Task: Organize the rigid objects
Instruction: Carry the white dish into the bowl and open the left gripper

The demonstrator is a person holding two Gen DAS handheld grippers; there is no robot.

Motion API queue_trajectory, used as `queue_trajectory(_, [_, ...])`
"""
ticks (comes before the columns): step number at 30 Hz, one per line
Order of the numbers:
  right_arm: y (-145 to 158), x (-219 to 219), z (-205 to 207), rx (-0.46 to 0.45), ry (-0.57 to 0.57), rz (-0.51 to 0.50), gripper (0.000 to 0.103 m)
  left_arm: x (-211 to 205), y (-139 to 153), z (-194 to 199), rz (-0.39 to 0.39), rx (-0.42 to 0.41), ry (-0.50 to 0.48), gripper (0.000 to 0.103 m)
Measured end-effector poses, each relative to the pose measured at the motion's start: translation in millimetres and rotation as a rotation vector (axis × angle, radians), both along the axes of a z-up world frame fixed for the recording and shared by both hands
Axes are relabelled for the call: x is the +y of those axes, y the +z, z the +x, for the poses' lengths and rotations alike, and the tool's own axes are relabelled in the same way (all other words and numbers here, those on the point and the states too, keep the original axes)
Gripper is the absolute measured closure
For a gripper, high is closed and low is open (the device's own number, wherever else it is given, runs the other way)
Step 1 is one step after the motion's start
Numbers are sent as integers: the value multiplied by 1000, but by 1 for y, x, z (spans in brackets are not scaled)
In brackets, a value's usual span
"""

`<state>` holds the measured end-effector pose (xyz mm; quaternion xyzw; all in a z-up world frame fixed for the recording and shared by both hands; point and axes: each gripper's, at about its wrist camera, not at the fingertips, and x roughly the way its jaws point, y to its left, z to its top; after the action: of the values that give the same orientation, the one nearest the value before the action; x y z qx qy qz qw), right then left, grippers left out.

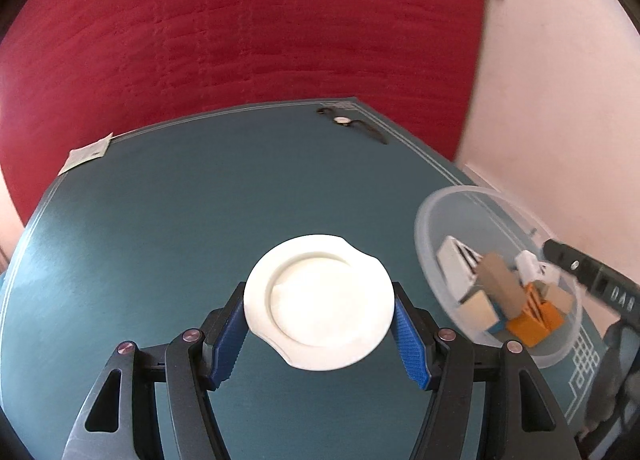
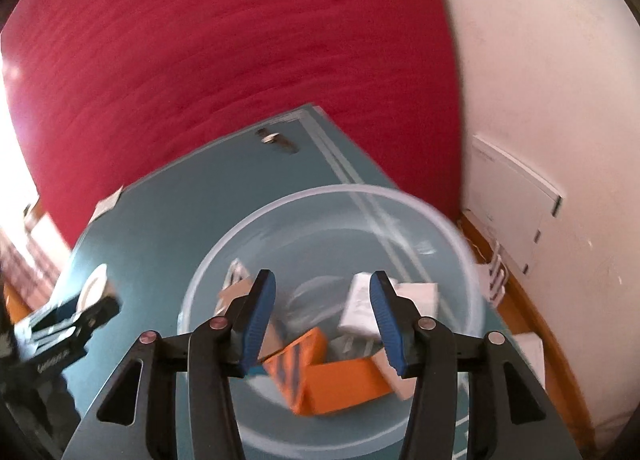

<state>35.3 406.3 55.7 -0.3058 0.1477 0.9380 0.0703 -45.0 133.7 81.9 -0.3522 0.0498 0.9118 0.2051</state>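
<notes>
Mostly sorted: clear bowl (image 2: 332, 196) already holds orange block (image 2: 340, 380), white boxes, tan pieces. Left tool (image 1: 319, 326) clenched on white round lid (image 1: 318, 302), left of the bowl, still to go in. Right tool (image 2: 323, 326) released, empty, above bowl. Wristwatch (image 1: 344, 121) beyond bowl on counter (image 1: 160, 220).

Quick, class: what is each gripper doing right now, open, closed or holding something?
Left gripper: closed on the white round lid, pads at its two sides.
Right gripper: open, holding nothing, above the clear bowl.
</notes>
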Motion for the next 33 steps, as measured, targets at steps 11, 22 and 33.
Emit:
queue_trajectory(11, [-24, -43, -20, -103, 142, 176, 49, 7, -3, 4, -13, -6, -32, 34])
queue_trajectory(22, [-5, -5, 3, 8, -53, 97, 49, 32, 3, 13, -17, 5, -120, 34])
queue_trajectory(33, [7, 33, 19, 79, -236, 19, 48, 94, 4, 25, -17, 9, -289, 33])
